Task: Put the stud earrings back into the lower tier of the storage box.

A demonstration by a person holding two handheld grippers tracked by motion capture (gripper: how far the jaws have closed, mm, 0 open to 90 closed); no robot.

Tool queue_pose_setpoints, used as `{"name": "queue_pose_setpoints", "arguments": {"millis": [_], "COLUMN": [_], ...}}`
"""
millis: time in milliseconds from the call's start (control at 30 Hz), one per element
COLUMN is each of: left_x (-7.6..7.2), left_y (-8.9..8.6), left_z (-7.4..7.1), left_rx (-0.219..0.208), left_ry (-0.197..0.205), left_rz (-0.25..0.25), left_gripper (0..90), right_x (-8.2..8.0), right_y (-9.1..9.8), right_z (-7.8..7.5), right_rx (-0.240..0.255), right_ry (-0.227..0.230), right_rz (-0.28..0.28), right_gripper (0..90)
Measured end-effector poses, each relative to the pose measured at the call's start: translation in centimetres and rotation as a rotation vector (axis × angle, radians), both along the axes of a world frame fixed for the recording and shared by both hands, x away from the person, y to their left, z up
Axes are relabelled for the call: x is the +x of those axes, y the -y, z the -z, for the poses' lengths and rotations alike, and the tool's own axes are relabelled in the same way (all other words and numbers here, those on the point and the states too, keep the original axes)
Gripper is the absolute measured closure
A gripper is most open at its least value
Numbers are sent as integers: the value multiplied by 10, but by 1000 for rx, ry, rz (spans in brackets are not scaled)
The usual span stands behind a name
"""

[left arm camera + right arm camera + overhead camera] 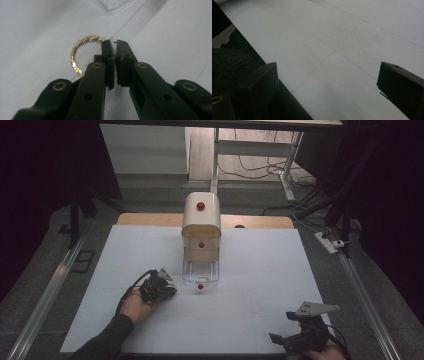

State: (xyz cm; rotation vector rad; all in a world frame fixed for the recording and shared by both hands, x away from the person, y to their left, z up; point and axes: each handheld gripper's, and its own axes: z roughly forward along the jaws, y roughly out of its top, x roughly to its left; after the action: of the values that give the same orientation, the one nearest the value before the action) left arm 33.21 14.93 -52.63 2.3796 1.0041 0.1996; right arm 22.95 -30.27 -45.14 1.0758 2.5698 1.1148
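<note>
A twisted gold ring (74, 55) lies on the white table (260, 270). My left gripper (114, 47) is shut on the ring's right side, its black jaws pinched together over the band. In the high view the left gripper (170, 290) sits just left of the pulled-out clear drawer (201, 274) of a small wooden chest (201, 227) with red knobs. My right gripper (282, 327) rests near the table's front right edge, and its jaws (327, 80) stand wide apart with nothing between them.
The clear drawer's corner (115, 3) shows just beyond the ring. The drawer's red knob (200, 286) sticks out toward me. Behind the table stand a desk frame (287, 175) and cables on the floor. The table's front edge (287, 87) runs close to the right gripper.
</note>
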Motion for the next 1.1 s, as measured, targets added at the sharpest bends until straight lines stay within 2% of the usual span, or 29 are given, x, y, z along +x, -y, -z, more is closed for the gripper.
{"name": "queue_pose_setpoints", "arguments": {"millis": [167, 267, 400, 667, 767, 833, 967, 1100], "left_x": [2, 3, 3, 0, -1, -4, -4, -6], "left_y": [-1, 0, -1, -11, -12, -12, -12, -11], "left_z": [0, -3, -8, -27, -33, -37, -42, -49], "left_rx": [-17, -9, -35, -134, -150, -145, -179, -199], "left_ry": [-20, -37, -31, 12, 33, 65, 66, 89], "left_rz": [-12, -23, -29, -65, -65, -71, -83, -89], "left_gripper": [870, 871, 871, 871, 871, 870, 870, 870], "right_x": [0, 0, 0, 0, 0, 0, 0, 0], "right_y": [0, 0, 0, 0, 1, 1, 1, 1], "right_z": [0, 0, 0, 0, 0, 0, 0, 0], "right_rx": [0, 1, 0, 2, 2, 4, 7, 10], "right_ry": [0, 1, 1, 1, 0, 2, 1, -1], "right_rz": [1, 2, 1, 1, 1, 2, 3, 3], "right_gripper": [35, 35, 35, 35, 35, 35, 35, 35]}}
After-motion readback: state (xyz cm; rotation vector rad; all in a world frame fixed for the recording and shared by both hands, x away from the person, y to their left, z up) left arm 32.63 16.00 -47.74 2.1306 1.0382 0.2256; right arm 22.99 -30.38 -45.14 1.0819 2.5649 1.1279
